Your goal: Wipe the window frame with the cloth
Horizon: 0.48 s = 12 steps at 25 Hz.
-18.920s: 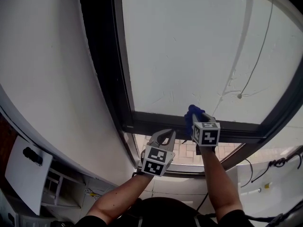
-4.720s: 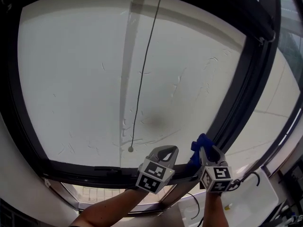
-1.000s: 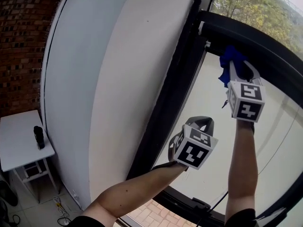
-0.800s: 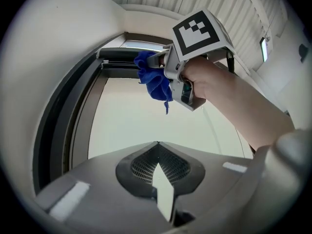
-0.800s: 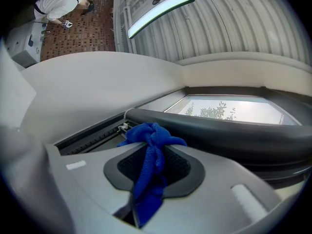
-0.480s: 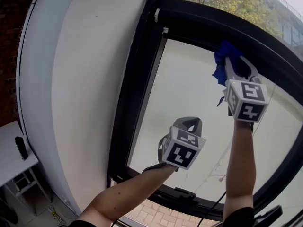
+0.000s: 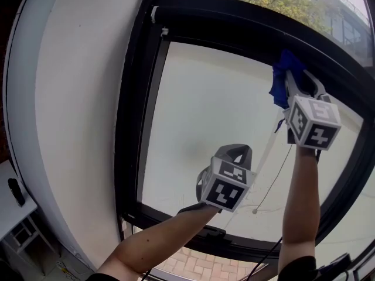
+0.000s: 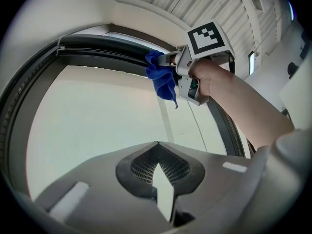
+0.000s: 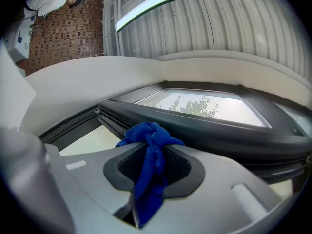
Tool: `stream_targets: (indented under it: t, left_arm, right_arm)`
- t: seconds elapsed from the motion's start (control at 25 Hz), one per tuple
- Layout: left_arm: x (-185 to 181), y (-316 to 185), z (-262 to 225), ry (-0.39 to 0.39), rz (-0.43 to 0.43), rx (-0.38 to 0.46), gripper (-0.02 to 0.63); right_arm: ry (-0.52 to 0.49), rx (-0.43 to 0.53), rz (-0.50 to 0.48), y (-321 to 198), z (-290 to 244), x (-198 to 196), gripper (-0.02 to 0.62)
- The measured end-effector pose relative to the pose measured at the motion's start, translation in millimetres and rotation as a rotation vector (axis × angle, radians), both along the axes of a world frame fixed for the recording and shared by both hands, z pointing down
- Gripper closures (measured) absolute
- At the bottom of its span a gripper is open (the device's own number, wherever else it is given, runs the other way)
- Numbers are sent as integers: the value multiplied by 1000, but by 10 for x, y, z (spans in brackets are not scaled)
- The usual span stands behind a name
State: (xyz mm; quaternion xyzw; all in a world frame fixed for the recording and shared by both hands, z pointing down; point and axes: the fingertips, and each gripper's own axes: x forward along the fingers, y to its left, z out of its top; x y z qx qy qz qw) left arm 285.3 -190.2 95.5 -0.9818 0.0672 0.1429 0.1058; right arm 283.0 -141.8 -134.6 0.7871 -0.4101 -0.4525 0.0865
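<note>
Up at one o'clock, right gripper (image 7: 289, 88) pinches bunched blue cloth (image 7: 283, 68) — apparently touching the black window frame (image 7: 234, 25); left gripper (image 7: 235, 151) closed, empty.

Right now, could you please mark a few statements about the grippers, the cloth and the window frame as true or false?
1. The right gripper is shut on the blue cloth. True.
2. The left gripper holds a second cloth. False: its jaws are together with nothing between them.
3. The cloth is down at the bottom bar of the window frame. False: it is up at the frame's top bar.
4. In the head view the left gripper hangs lower than the right gripper, in front of the glass. True.
</note>
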Motion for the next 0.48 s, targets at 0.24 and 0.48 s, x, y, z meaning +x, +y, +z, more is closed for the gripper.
stream_targets:
  t: [0.24,0.48]
  left_arm:
    - [207,334,55,-17,32,8,614]
    - [403,607,82,-35,57,26,612]
  right_arm:
    - [-41,35,36,529,-2,353,495]
    - [-93,69,56,998,-21,679,494]
